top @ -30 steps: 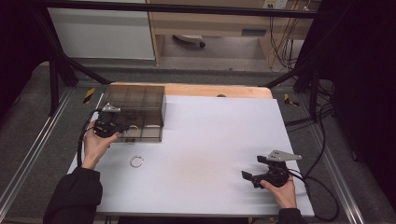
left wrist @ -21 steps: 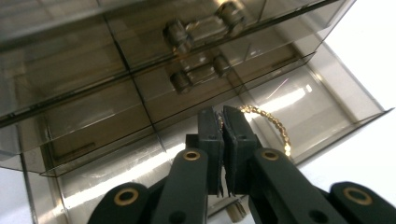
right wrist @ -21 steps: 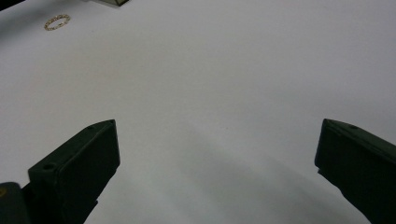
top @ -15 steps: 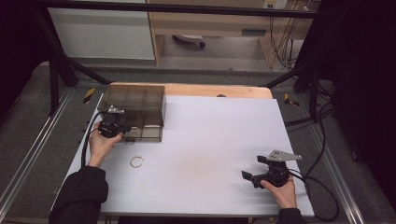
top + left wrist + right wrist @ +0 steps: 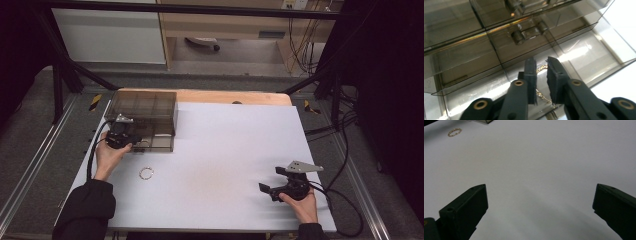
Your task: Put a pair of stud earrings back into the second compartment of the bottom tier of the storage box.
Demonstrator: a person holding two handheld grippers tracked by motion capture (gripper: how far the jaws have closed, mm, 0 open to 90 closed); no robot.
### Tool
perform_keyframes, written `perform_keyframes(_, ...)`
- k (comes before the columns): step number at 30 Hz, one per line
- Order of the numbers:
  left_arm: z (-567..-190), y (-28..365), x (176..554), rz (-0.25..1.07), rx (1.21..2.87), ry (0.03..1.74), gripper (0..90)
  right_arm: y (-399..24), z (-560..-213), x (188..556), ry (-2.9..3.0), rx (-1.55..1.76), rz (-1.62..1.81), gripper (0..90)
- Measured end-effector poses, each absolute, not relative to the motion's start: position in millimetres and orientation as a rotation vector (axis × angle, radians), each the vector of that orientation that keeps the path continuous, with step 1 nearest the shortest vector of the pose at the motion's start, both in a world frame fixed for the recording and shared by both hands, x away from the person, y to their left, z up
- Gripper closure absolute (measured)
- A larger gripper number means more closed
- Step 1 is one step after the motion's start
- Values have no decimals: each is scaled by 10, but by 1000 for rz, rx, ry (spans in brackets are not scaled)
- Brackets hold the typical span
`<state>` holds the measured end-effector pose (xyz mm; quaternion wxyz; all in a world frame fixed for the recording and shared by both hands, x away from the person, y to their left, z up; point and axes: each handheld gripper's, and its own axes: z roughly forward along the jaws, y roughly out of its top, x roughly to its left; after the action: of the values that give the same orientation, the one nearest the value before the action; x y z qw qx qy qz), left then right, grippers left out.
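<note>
Hand-held gripper ajar over, seemingly, chain

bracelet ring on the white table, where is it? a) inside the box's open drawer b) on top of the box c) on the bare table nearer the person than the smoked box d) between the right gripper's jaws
c: the bracelet ring lies flat on the white table, apart from the smoked plastic drawer box and on the person's side of it, far to the left of the right gripper.

Grey floor around the white table; wooden furniture beyond; dark surroundings.
</note>
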<state>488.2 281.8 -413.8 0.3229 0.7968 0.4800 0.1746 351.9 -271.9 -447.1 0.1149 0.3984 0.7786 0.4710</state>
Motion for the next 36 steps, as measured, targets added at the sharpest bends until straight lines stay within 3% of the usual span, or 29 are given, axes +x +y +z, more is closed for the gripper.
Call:
perform_keyframes(2,-4097,2813,4847,448,2091,1249,678,-2725,-4468,3519,2280,1163,1381,7)
perform_keyframes(14,-3874,2867,4616,435,2062,1180,466,-2720,-4470,3520,2282,1167,1384,6)
perform_keyframes(26,-3929,2918,4325,426,2035,1147,182,-2717,-4471,3517,2286,1171,1382,7)
perform_keyframes(31,-3983,2927,4185,428,2047,1118,100,-2716,-4472,3517,2287,1172,1381,7)
perform_keyframes(36,-4045,2944,4050,416,2036,1113,77,-2712,-4477,3518,2291,1171,1378,7)
